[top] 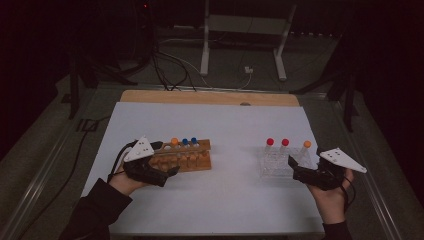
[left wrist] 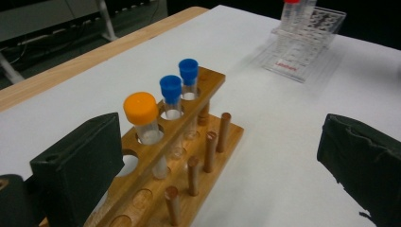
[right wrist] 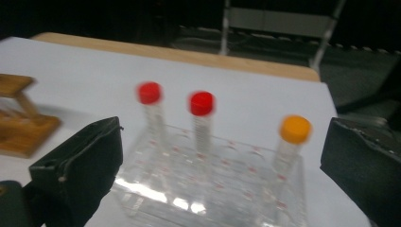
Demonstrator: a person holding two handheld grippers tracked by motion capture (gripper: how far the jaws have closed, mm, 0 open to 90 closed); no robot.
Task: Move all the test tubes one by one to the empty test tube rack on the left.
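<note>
Both grippers wide open, empty, at their racks.
Left gripper (top: 167, 172) just beside the wooden rack (left wrist: 208, 137) risks toppling its orange-capped tube (left wrist: 142, 118); right gripper (top: 295, 167) faces the clear rack (right wrist: 213, 184).

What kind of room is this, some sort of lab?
Probably a lab-style test bench: capped tubes stand in a wooden rack and a clear plastic rack on a white-covered table, with cables on the floor behind.

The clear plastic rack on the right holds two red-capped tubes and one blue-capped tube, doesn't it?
Not quite. The clear plastic rack holds two red-capped tubes, but the third tube has an orange cap, not blue, as the right gripper view shows.
</note>
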